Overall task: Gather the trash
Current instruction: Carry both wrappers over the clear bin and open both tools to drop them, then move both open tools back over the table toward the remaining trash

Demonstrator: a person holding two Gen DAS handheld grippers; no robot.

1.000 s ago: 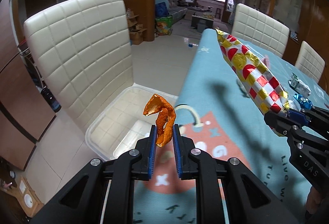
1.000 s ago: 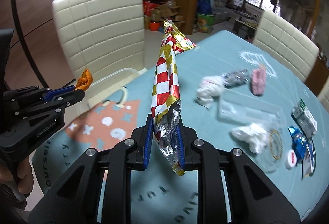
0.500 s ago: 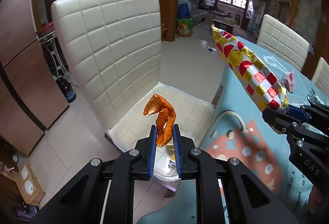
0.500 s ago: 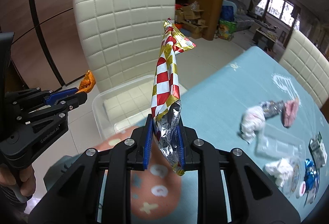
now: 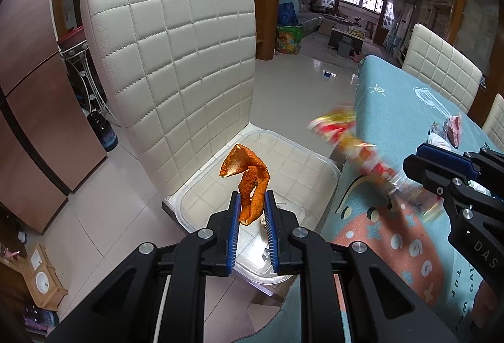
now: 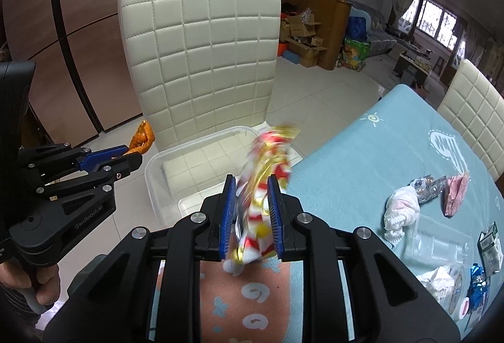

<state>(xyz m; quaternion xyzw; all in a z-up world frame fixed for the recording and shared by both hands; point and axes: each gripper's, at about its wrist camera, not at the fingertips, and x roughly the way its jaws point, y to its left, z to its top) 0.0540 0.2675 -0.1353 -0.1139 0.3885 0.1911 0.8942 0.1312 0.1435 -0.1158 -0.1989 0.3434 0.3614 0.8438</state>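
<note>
The left gripper (image 5: 251, 210) is clamped on one curl of orange peel (image 5: 247, 182), pinched at its lower end, with the rest standing free above the pads. The peel is dry-looking, light and stiff enough to hold its curl; it should drop cleanly once let go. It hangs over the near edge of the clear bin (image 5: 318, 157), which sits on the seat of the chair (image 5: 176, 59).

The right gripper (image 6: 251, 210) is closed on one red, white and gold foil wrapper (image 6: 261, 191), gripped near its open end. The wrapper is thin, slick and floppy. It is blurred in both views, so I judge it is swinging, and its exact pose is hard to read. It hangs at the table (image 6: 362, 154) edge, just beside the bin. A grip low on the crumpled foil suits it, since smooth film slides.

Farther along the table lies more trash, all light: two white tissue wads, one (image 6: 401, 212) near and one at the frame edge, one clear plastic tray (image 6: 441, 243), one pink wrapper (image 6: 456, 194), one silver foil piece (image 6: 426, 185), one small green box (image 6: 489, 248), one blue foil scrap (image 6: 477, 283) and one tape roll (image 6: 456, 289). The tissue is soft, so pinch it mid-bunch. The tray is springy, so take it by its rim.
</note>
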